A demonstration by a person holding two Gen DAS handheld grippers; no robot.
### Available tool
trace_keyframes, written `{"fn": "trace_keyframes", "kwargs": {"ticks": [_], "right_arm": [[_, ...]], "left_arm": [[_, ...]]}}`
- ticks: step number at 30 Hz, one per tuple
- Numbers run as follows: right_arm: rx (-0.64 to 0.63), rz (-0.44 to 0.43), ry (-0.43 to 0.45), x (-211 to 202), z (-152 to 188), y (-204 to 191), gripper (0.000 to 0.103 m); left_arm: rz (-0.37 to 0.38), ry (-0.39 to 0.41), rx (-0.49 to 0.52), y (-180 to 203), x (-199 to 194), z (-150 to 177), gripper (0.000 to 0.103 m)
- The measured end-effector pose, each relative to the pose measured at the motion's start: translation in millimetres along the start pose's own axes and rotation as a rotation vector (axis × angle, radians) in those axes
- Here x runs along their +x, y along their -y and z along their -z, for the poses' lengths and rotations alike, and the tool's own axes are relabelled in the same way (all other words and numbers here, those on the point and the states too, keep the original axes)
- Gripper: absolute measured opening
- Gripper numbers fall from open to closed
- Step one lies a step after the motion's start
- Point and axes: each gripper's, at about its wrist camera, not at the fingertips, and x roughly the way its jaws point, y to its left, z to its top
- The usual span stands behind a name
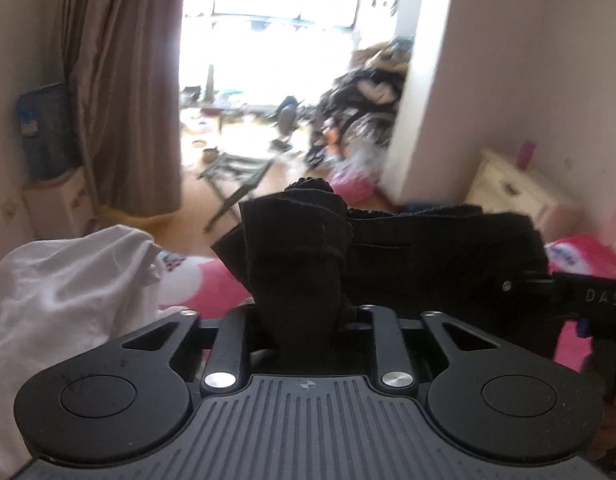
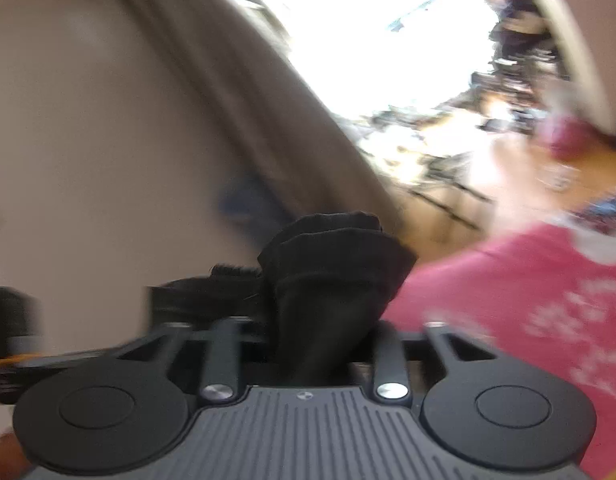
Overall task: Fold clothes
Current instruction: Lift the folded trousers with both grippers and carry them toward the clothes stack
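Bunched black cloth fills the throat of your left tool [image 1: 303, 312], a wad of the black garment [image 1: 428, 256] rising between its fingers; whether the pads press on it or merely flank it cannot be told, since the fingertips are buried in fabric. To the left lies a crumpled white garment [image 1: 63, 280] on the pink bedspread [image 1: 223, 288]. To the right the black garment stretches as a taut band, waistband uppermost, across to your right tool [image 1: 564, 296] at the frame's edge. From the right wrist, blurred by motion, another wad of the same dark cloth [image 2: 332, 272] stands between the right tool's [image 2: 308, 332] fingers, its grip equally hidden, with the pink bedspread [image 2: 508, 304] spreading off to the right. You appear to be mid-fold, carrying the garment stretched between both hands above the bed. Next move, by this reading: lower the cloth flat onto the bedspread, keeping tension even so the edge lands straight, then let go.
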Motion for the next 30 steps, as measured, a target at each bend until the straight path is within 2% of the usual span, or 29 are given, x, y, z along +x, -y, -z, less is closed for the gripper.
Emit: {"fn": "trace_keyframes", "kwargs": {"ticks": [3, 5, 7, 10, 12, 13, 15, 19, 22, 24, 25, 27, 30], "right_arm": [[0.055, 0.060, -0.007, 6.0, 2.1, 24.3, 0.053], [0.057, 0.069, 0.020, -3.4, -1.7, 35.0, 0.055], [0.052, 0.064, 0.074, -19.9, -7.6, 44.4, 0.055], [0.005, 0.047, 0.162, -50.2, -16.2, 50.3, 0.054], [-0.096, 0.026, 0.188, -67.5, -15.4, 40.8, 0.051], [-0.148, 0.006, 0.179, -72.8, -13.9, 33.9, 0.045], [-0.271, -0.029, 0.103, -68.5, -5.3, 15.0, 0.040], [-0.397, 0.054, -0.030, -29.9, 18.3, -10.8, 0.038], [-0.283, 0.112, 0.054, -45.0, 25.5, 1.3, 0.033], [-0.200, 0.135, 0.125, -69.2, 33.6, 12.0, 0.033], [-0.167, 0.133, 0.162, -91.3, 41.6, 17.6, 0.033], [-0.125, 0.136, 0.218, -135.5, 63.9, 25.8, 0.033], [-0.215, 0.163, 0.171, -168.3, 105.8, 14.3, 0.033]], "left_arm": [[-0.209, -0.068, 0.011, 3.6, 26.7, 4.7, 0.036], [-0.268, -0.064, -0.017, 0.1, 30.4, 8.5, 0.037], [-0.292, -0.054, -0.060, -5.9, 28.9, 8.1, 0.037], [-0.274, -0.019, -0.129, -16.6, 17.6, 3.0, 0.037], [-0.247, -0.002, -0.173, -20.0, 5.5, 0.5, 0.040], [-0.229, 0.005, -0.185, -20.8, -2.3, 0.9, 0.040], [-0.183, -0.002, -0.172, -17.9, -11.8, 5.2, 0.044], [-0.151, -0.073, -0.035, -0.5, -16.0, 33.6, 0.044], [-0.221, -0.147, 0.007, 2.9, 3.9, 58.5, 0.044], [-0.298, -0.153, 0.011, 0.9, 9.4, 65.7, 0.043], [-0.309, -0.142, -0.005, -1.6, 6.2, 68.1, 0.043], [-0.258, -0.085, -0.081, -9.8, -18.2, 71.0, 0.043], [-0.191, -0.035, -0.137, -12.7, -62.4, 83.1, 0.046]]}}
